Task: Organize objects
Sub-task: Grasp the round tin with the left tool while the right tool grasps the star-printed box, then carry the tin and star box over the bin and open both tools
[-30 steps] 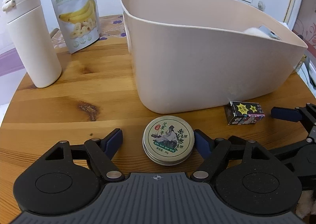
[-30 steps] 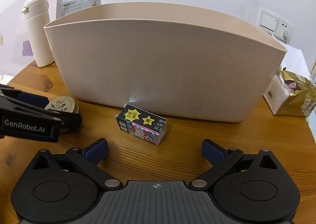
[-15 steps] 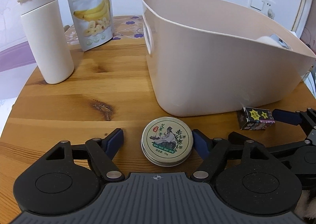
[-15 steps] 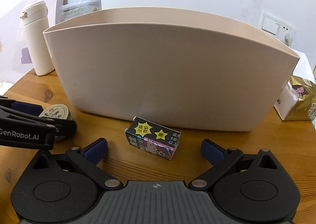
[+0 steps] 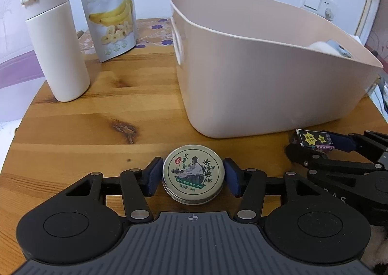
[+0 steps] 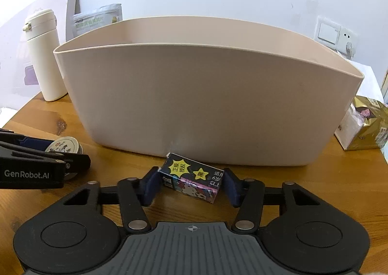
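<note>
Wooden table (image 5: 72, 129), two grippers at small items before a beige bin (image 5: 266, 85).

Left gripper (image 5: 193, 176): jaws just closing, pads clamped on the round tin (image 5: 193, 174). Right gripper (image 6: 191, 184): jaws just closing, clenched on the small printed box (image 6: 191, 181), which touches the bin wall. Behind, left: white flask (image 5: 55, 39), banana-chip pouch (image 5: 110, 17). Right of the bin: gold packet (image 6: 368, 124).

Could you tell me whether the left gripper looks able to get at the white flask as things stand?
Probably not at once: the left gripper has just been closing around the round tin. The table between it and the white flask looks bare, so the way seems free afterwards.
</note>
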Available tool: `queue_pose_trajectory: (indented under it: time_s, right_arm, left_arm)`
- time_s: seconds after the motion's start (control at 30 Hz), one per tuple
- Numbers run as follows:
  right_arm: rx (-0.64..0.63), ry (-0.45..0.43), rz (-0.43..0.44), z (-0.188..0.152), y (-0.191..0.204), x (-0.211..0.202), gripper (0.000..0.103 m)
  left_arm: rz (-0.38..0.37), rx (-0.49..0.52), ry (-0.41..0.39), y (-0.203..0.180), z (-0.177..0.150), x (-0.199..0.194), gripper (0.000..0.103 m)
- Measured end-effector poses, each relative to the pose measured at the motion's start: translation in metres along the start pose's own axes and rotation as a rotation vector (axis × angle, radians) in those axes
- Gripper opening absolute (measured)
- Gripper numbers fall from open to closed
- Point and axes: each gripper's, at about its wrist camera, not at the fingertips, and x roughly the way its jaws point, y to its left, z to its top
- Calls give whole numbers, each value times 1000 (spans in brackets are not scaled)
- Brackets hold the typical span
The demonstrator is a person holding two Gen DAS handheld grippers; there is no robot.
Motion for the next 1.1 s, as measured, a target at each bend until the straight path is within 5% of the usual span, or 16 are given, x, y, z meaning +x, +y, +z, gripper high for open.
queue_pose_trajectory:
  time_s: [0.37,1.1]
  right_arm:
    - [28,11,24,0,-3,-13,52]
    - [44,-109,2,14,-17,-71,52]
  left_arm:
    - [-6,5,-10,-8,-9,-18,55]
    - [-26,42,-111,-26,-5,-69,55]
